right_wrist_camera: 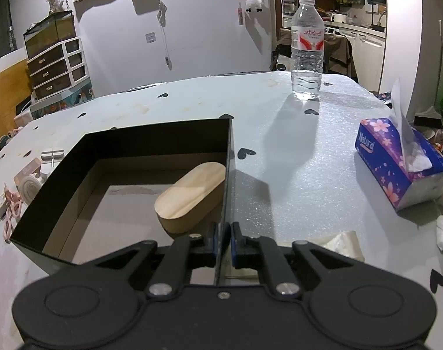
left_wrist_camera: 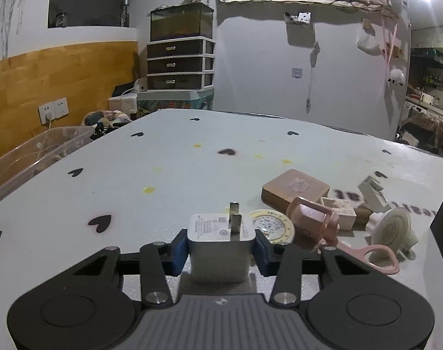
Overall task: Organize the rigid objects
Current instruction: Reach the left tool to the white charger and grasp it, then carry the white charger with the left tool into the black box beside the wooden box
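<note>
The table (left_wrist_camera: 192, 175) in front of you is pale, dotted with black hearts and a few yellow stains, with a drawer unit (left_wrist_camera: 180, 64) and a tank against the far wall. Your left gripper (left_wrist_camera: 221, 250) has its blue pads pressed on both sides of a white charger (left_wrist_camera: 220, 250), prongs pointing up. Just right of it lie a round tin (left_wrist_camera: 275, 223), a pink clipper (left_wrist_camera: 314, 218), a wooden block (left_wrist_camera: 294, 188) and a white disc piece (left_wrist_camera: 395, 227), crowded together and partly touching. Your right gripper (right_wrist_camera: 222, 240) is pinched tight on the right wall of a black box (right_wrist_camera: 163, 137), which sits on the table with an oval wooden case (right_wrist_camera: 192, 195) inside, against that wall. Beyond stand a water bottle (right_wrist_camera: 307, 49) and, at right, a tissue box (right_wrist_camera: 396, 160).
</note>
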